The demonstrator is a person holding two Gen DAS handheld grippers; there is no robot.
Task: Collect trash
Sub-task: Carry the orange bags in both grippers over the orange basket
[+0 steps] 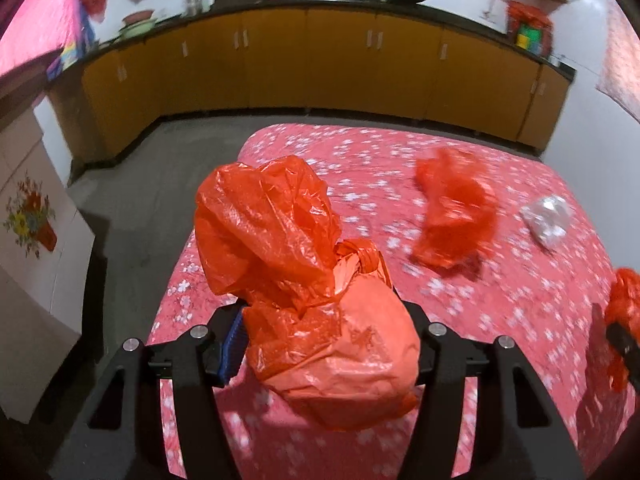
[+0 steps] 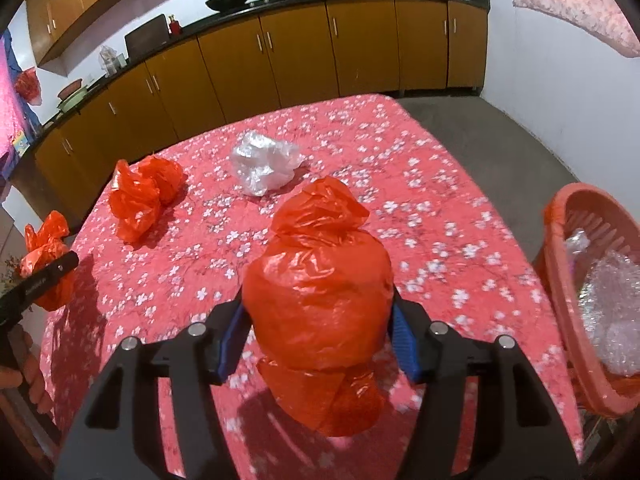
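My left gripper [image 1: 324, 332] is shut on a knotted orange-red plastic bag [image 1: 304, 280], which bulges up between the blue pads [image 1: 231, 346] above the red flowered tablecloth [image 1: 360, 148]. In the right wrist view, my right gripper [image 2: 318, 340] is shut on a second stuffed red bag [image 2: 316, 276], held just over its shadow. A loose crumpled red bag [image 1: 456, 212] [image 2: 140, 196] and a wad of clear plastic [image 1: 548, 216] [image 2: 264, 160] lie further back on the table. An orange basket [image 2: 558, 240] to the right of the table holds clear plastic wrap.
Yellow-brown cabinets [image 1: 320, 64] with a dark counter and two woks run along the far wall. Grey floor [image 2: 480, 120] borders the table. A white box with a flower print [image 1: 32, 216] stands at the left. The other gripper shows at each view's edge.
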